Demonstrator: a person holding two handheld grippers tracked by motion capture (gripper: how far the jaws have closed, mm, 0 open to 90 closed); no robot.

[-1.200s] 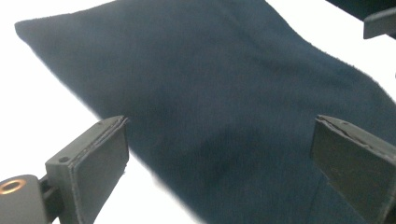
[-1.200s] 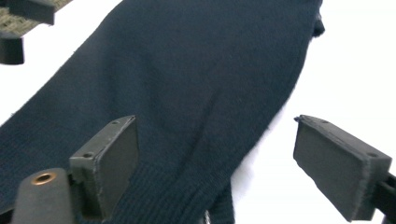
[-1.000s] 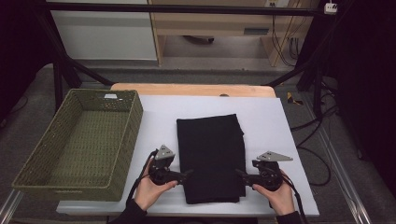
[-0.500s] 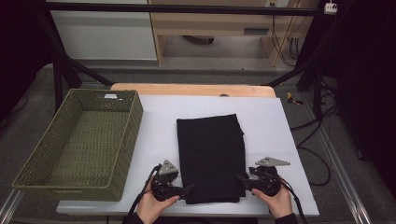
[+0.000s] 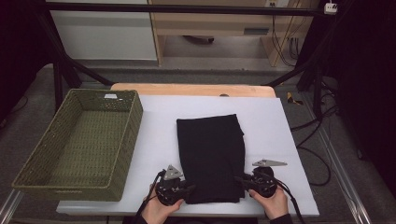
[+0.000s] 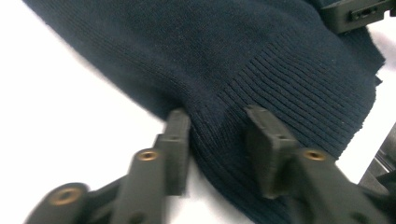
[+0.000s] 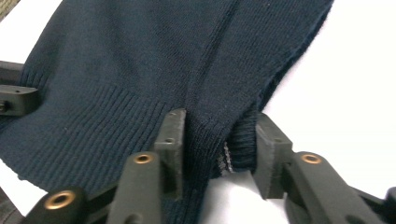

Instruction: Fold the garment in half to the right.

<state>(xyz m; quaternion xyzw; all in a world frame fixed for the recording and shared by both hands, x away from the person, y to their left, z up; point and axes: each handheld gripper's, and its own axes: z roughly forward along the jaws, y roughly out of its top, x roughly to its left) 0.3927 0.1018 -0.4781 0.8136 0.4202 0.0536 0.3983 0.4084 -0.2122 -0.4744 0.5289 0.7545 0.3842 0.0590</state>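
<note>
You had the left gripper point(image 5: 187, 190) and right gripper point(image 5: 240, 180) at the sweater's point(image 5: 211, 156) near corners on the table point(image 5: 154, 121); both jaws, just closing, bunched its ribbed hem, ready to lift evenly.

A folded dark navy knit sweater point(image 5: 211, 158) lies flat on the white bench point(image 5: 154, 121), its long side running from twelve to six o'clock, a little right of the middle. Its ribbed hem point(image 6: 299, 93) forms the six-o'clock end near the bench edge. The seven- and five-o'clock corners are bunched up slightly.
</note>
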